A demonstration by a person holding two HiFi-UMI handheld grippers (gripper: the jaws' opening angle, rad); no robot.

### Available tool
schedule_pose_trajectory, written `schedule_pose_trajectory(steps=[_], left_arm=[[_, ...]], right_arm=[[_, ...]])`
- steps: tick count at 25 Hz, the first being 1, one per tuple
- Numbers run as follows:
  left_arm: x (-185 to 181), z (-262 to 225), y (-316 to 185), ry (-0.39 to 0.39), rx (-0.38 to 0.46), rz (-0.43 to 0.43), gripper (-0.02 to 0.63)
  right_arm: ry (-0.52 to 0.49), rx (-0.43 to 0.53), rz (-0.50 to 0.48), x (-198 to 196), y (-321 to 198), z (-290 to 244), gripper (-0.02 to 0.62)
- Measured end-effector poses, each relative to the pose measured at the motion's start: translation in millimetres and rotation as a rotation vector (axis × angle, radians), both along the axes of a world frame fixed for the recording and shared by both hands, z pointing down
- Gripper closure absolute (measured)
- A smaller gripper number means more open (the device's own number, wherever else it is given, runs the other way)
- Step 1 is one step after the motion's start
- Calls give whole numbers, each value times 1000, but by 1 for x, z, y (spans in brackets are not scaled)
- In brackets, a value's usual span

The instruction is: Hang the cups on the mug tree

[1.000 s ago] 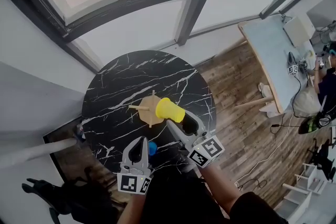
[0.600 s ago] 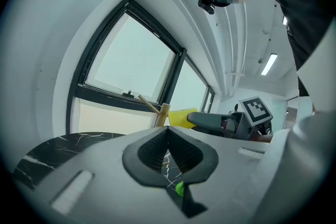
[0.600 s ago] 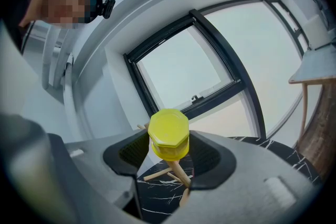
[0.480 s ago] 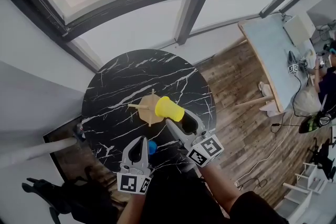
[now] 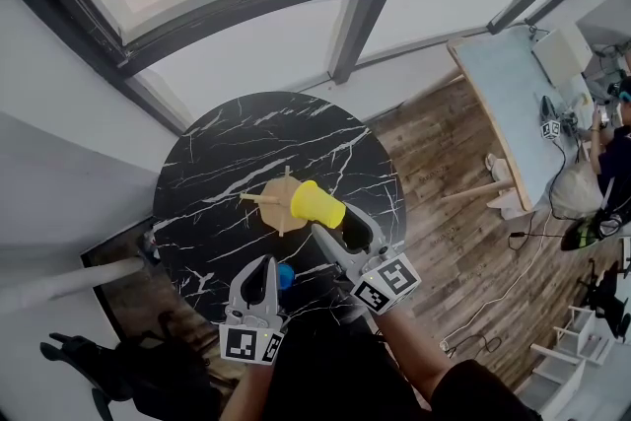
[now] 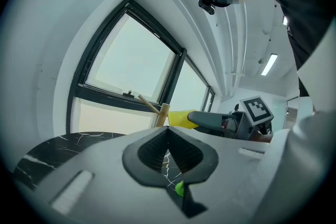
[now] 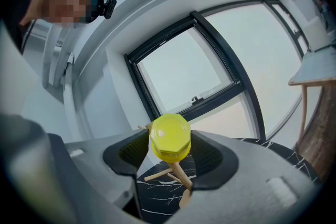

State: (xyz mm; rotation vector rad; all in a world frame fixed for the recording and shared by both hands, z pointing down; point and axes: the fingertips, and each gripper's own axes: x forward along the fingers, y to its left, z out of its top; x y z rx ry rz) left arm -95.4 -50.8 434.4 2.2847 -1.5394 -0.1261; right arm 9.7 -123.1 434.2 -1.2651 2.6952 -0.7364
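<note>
In the head view, the mug tree stands near the middle of the round bench. The yellow cup lies on its side at 3 o'clock of the post, in the right tool. A blue cup sits on the bench at 6 o'clock of the tree, beside the left tool.

In the left gripper view, the left tool is pressed together and holds nothing.

In the right gripper view, the right tool is spread wide around the yellow cup, and the pads seem to pinch both its sides. I cannot tell whether the handle is over a peg. If the tool lets go too early, the cup may fall on the bench. A push toward 9 o'clock could tip the light tree.
</note>
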Motion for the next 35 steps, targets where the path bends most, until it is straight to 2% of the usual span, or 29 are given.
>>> schedule_pose_trajectory(steps=[22,35], left_arm=[[-1,-3,11,8,14,3,607],[-6,-19,44,13,50,13,607]], right_arm=[[-6,20,26,7,11,-5,333],[41,22,107,40,49,-4,333]])
